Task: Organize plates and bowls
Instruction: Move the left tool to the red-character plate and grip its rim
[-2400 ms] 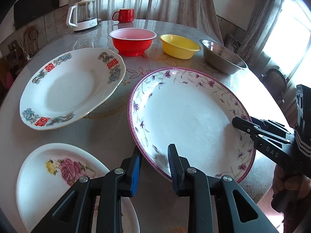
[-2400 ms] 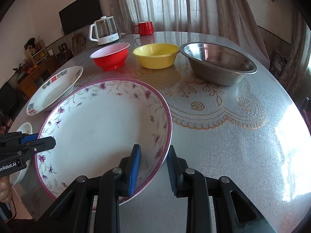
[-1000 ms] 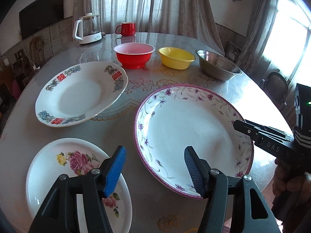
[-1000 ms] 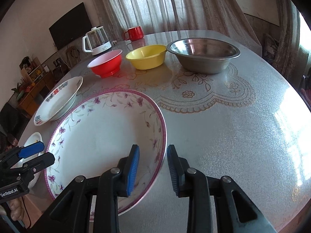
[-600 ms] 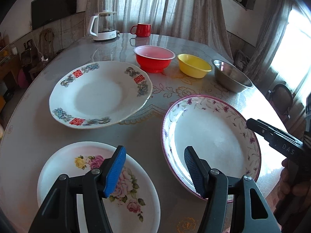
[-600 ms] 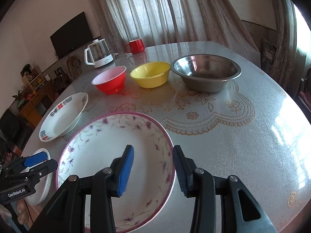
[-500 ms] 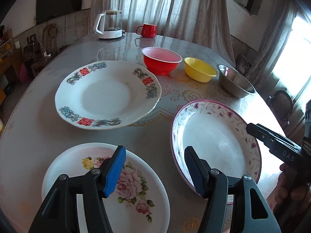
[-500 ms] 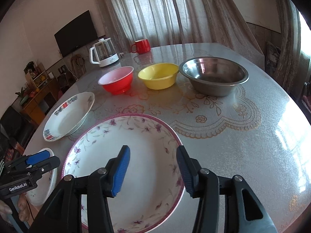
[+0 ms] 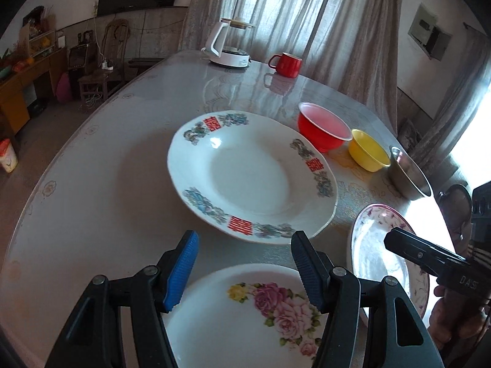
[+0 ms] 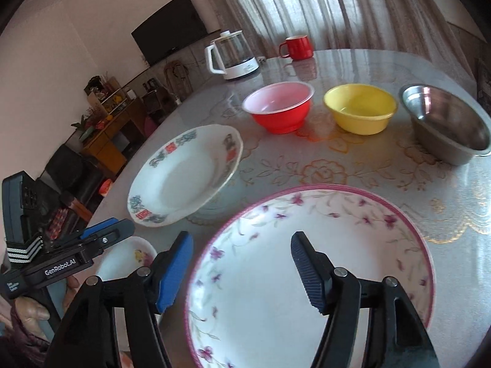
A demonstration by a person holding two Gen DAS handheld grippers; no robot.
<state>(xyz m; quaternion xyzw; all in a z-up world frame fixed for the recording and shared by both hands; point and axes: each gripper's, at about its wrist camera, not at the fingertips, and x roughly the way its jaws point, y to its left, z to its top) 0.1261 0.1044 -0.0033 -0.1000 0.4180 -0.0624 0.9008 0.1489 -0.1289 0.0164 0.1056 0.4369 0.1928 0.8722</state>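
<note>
A curtained room holds a round counter [image 9: 92,184] with three plates near its front edge and three bowls in a row behind them. The left gripper [image 9: 242,263] hangs with fingers apart above the rose plate [image 9: 245,316], just before the red-lettered plate [image 9: 251,174]. The right gripper [image 10: 242,270], also spread and empty, hovers over the purple-rimmed plate [image 10: 322,245]. The red bowl [image 10: 279,110], yellow bowl [image 10: 360,107] and steel bowl [image 10: 448,128] stand apart.
</note>
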